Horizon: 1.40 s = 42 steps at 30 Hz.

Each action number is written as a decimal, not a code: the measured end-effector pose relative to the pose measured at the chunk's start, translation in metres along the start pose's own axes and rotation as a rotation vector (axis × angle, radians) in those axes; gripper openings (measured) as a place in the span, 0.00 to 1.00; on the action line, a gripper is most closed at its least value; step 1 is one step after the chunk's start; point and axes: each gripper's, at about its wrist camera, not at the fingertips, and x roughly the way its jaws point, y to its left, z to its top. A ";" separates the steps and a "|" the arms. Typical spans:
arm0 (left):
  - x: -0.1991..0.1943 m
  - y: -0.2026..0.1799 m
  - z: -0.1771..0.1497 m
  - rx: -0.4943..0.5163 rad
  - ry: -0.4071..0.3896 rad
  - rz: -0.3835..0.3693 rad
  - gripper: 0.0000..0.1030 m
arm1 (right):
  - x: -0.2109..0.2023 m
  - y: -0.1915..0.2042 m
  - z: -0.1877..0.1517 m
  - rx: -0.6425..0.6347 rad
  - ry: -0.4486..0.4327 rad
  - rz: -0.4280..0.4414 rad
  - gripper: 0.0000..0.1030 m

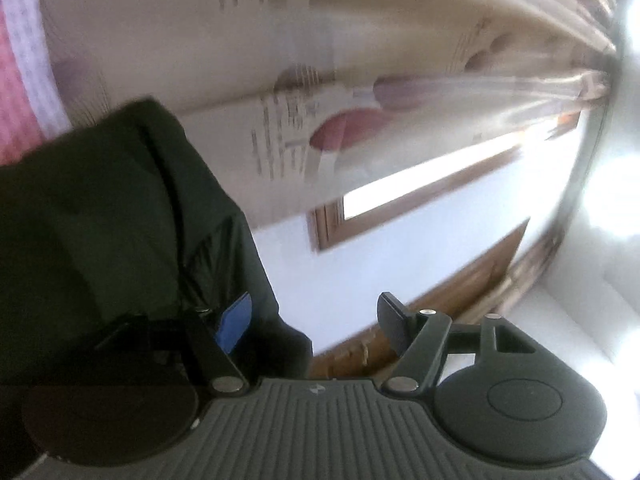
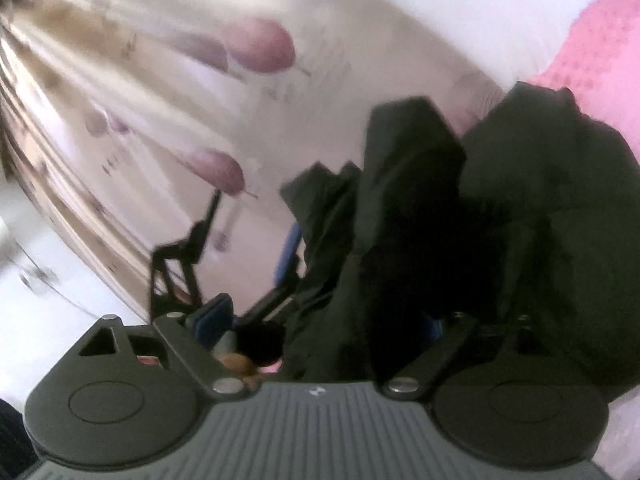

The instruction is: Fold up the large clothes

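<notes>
- Two wrist views, both blurred, show a dark green garment [image 1: 104, 216] bunched in front of a pale curtain [image 1: 248, 48] printed with reddish flowers.
- Left tongs [image 1: 316, 320]: the jaws stand apart. One blue-padded finger [image 1: 236, 324] lies against the dark cloth at the left; the other finger [image 1: 394, 322] stands free at the right, before a white wall [image 1: 320, 280] and a brown wooden frame [image 1: 420, 192]. No cloth spans the gap, and the pads do not press on anything.
- Right tongs [image 2: 320, 320]: the jaws are spread wide. The left finger [image 2: 214, 318] shows its blue pad clear of the cloth; the right finger is buried under dark folds, so contact there cannot be told.
- In the right wrist view the dark green garment [image 2: 520, 208] fills the right half of the frame, heaped and creased, and hangs down between the fingers.
- The left tongs [image 2: 240, 240] appear in this view beside the garment, one blue pad next to a cloth edge.
- A pink bedcover [image 2: 600, 52] lies behind the garment; its pink edge [image 1: 16, 92] also shows in the left wrist view.
</notes>
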 end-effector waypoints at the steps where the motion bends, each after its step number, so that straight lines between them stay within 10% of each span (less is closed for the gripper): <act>1: -0.005 -0.004 -0.001 -0.010 -0.018 -0.002 0.71 | 0.007 0.000 0.004 -0.014 0.009 -0.017 0.89; 8: -0.081 -0.039 0.004 0.125 -0.087 0.131 0.88 | 0.016 0.013 0.020 -0.065 0.019 -0.080 0.89; 17: -0.092 -0.022 -0.044 0.128 0.062 0.067 0.86 | 0.072 0.050 0.033 -0.257 0.203 -0.306 0.89; 20: -0.082 -0.020 -0.054 0.171 0.095 0.079 0.86 | 0.111 0.055 0.025 -0.433 0.318 -0.406 0.51; 23: -0.088 -0.018 -0.050 0.077 0.062 0.045 0.86 | 0.129 0.050 0.034 -0.522 0.383 -0.387 0.37; 32: -0.113 -0.062 -0.059 0.313 0.010 0.103 1.00 | 0.091 0.084 0.114 -0.554 0.229 -0.245 0.16; 42: -0.073 -0.051 -0.082 0.409 0.144 0.141 1.00 | 0.020 -0.015 0.156 -0.385 0.152 -0.328 0.15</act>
